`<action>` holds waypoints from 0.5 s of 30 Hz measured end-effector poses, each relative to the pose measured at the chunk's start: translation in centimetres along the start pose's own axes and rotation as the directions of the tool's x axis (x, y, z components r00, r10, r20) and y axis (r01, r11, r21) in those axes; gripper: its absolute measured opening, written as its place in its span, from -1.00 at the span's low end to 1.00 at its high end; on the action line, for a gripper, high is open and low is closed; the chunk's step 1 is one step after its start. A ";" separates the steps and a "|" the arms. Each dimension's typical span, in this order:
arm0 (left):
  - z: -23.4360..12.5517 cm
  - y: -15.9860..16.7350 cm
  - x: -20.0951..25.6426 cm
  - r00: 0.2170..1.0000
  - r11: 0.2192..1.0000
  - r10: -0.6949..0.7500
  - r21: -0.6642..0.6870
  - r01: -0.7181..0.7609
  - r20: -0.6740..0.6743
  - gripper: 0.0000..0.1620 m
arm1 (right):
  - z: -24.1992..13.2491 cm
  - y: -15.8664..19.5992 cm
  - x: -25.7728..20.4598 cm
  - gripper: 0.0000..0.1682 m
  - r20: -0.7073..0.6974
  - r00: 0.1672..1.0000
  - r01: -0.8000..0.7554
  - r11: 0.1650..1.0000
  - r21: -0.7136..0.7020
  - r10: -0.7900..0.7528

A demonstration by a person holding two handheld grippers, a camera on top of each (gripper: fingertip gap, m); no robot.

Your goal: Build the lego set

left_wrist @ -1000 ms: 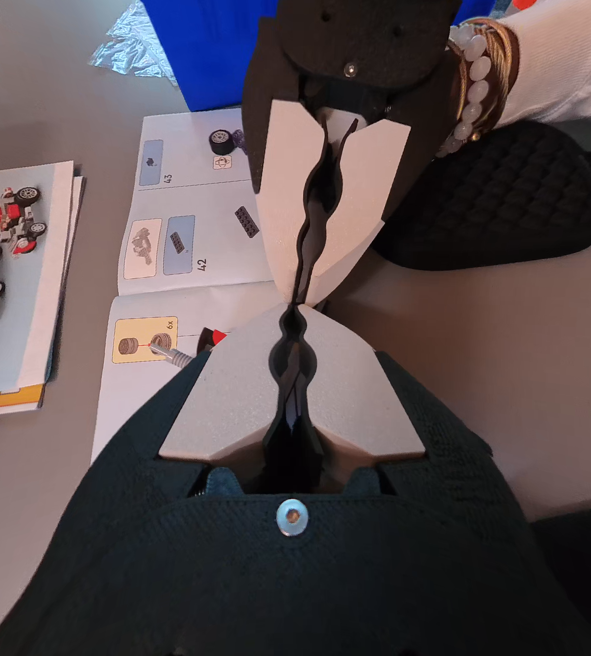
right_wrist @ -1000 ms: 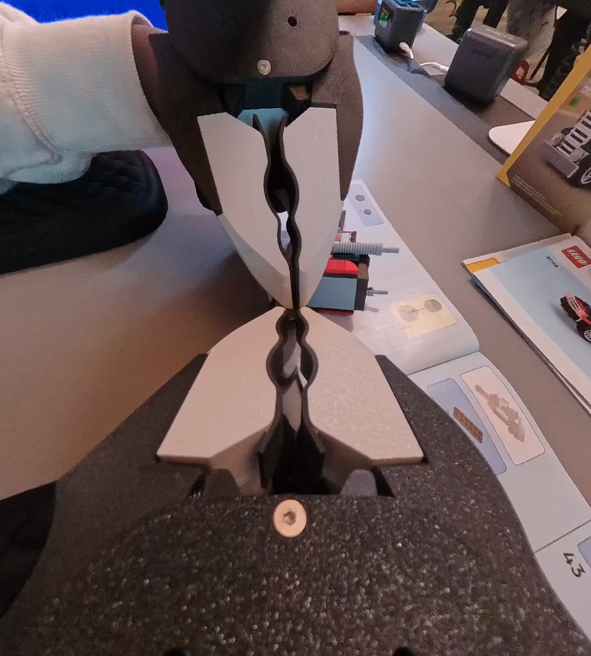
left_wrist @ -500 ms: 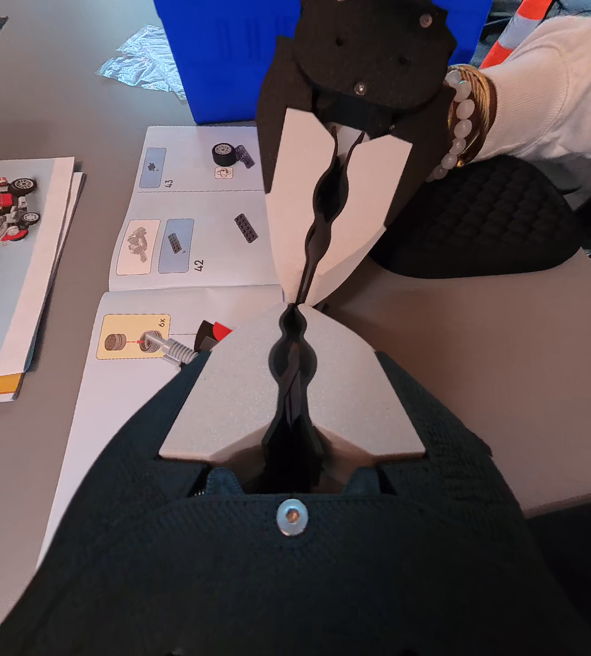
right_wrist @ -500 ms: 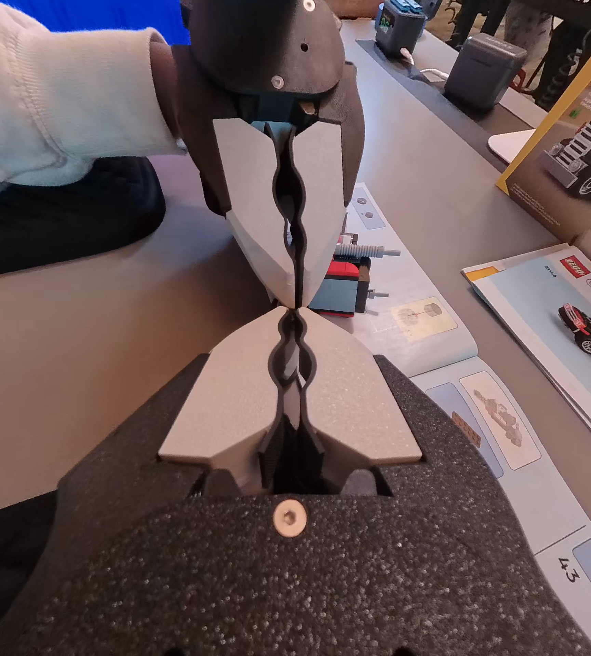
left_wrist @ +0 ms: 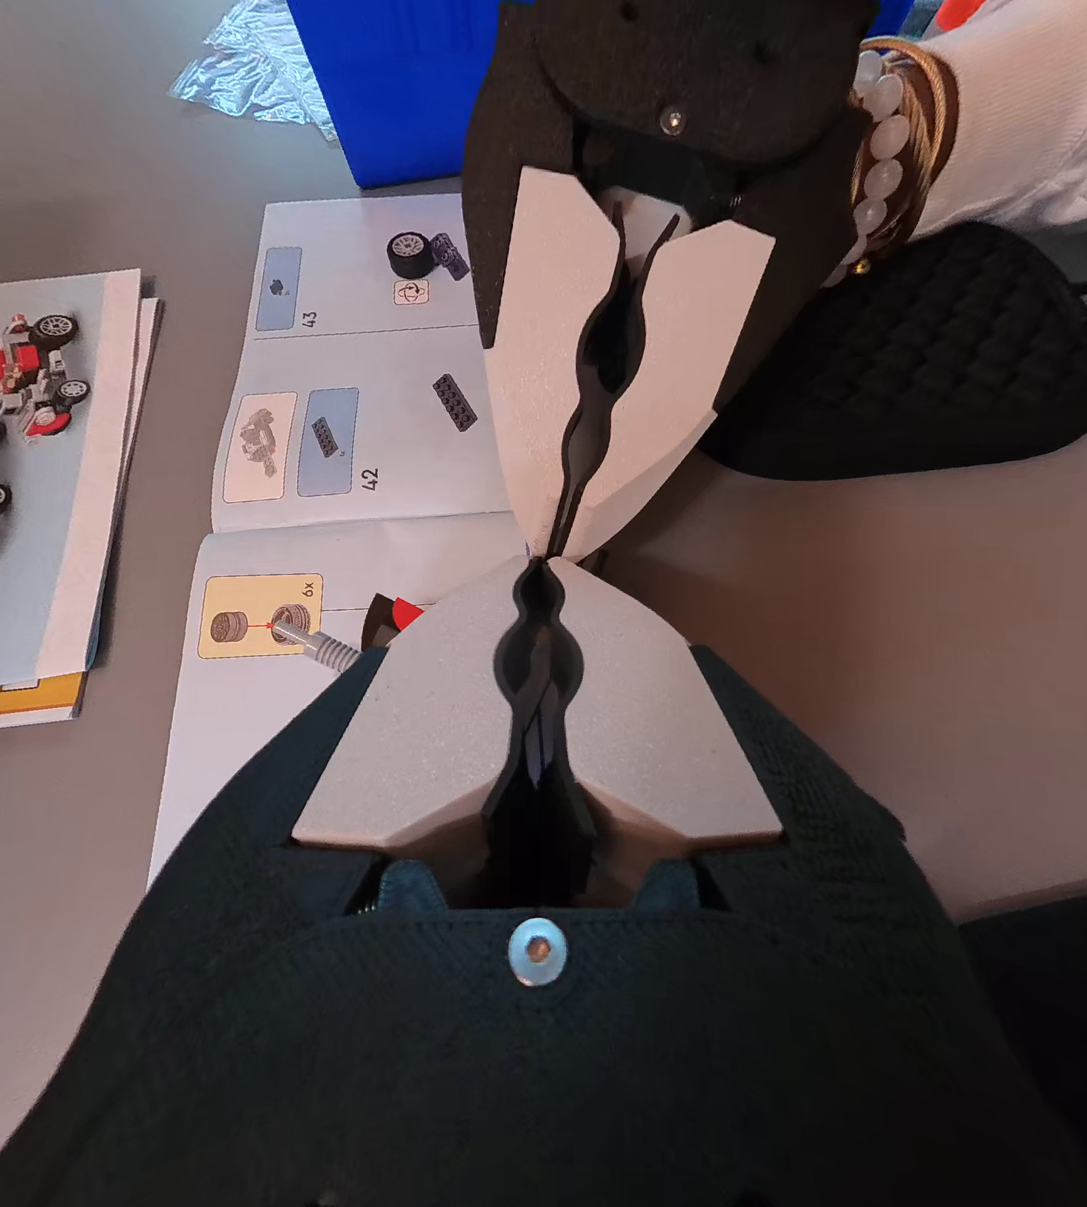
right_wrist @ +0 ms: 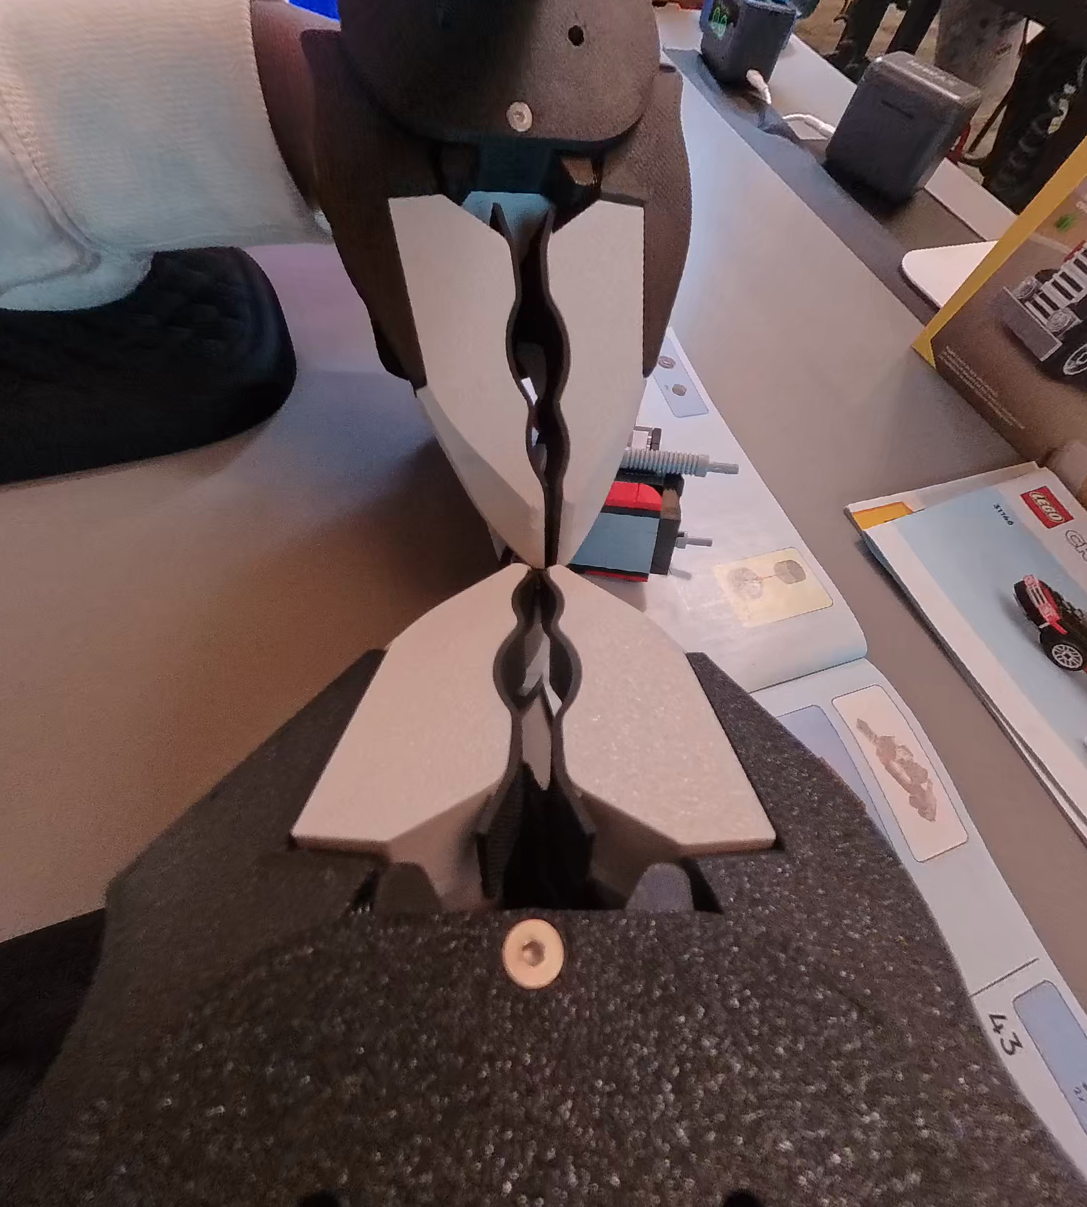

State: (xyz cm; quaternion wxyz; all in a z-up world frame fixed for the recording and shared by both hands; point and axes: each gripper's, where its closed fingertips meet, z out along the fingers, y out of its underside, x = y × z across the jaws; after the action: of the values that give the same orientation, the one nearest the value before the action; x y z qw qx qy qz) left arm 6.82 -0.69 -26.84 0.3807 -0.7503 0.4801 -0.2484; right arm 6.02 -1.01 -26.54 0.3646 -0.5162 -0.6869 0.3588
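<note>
My left gripper [left_wrist: 537, 567] is shut, and so is my right gripper [right_wrist: 537, 576]. They face each other, tips touching, above the open instruction booklet [left_wrist: 344, 366]. I see nothing sizeable between either pair of fingers. In the left wrist view the right gripper [left_wrist: 553, 555] comes down from the top. In the right wrist view the left gripper [right_wrist: 550, 562] does the same. A partly built red, black and grey-blue lego model [right_wrist: 632, 529] with a grey axle [right_wrist: 678, 465] sits on the booklet behind the tips. My left gripper hides most of the model [left_wrist: 397, 614] in its own view.
A black wheel [left_wrist: 408, 253] and a dark plate [left_wrist: 454, 402] lie on the booklet page. Closed booklets [left_wrist: 37, 457] lie to the left. A blue bin [left_wrist: 397, 85] and a crumpled bag [left_wrist: 246, 72] stand behind. There is a black quilted pad [left_wrist: 919, 366] and the set's box [right_wrist: 1050, 294]. The tips of both grippers are at nearly the same place.
Both grippers stay shut and tip to tip. The pair has shifted slightly over the booklet; the model and loose parts have not moved.
</note>
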 end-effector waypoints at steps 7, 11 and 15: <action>0.0 0.1 0.0 1.000 1.000 0.016 -0.007 -0.016 0.004 -1.00 | 0.0 0.0 0.0 -0.99 -0.009 1.000 0.004 1.000 -0.011 -0.004; 0.0 -0.1 -0.1 1.000 1.000 0.025 0.011 -0.026 0.019 -1.00 | 0.0 0.0 0.1 -0.95 -0.012 1.000 -0.019 1.000 0.012 0.019; -0.9 -0.2 -0.7 0.997 0.999 0.019 0.046 -0.023 0.073 -0.81 | -0.3 -0.1 0.3 -0.82 -0.007 0.999 -0.042 0.998 0.050 0.043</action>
State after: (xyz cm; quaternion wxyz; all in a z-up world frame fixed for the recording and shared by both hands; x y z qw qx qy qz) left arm 5.95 -0.30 -26.16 0.4177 -0.7446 0.4680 -0.2282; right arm 6.23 -0.74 -26.25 0.3723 -0.5228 -0.6652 0.3815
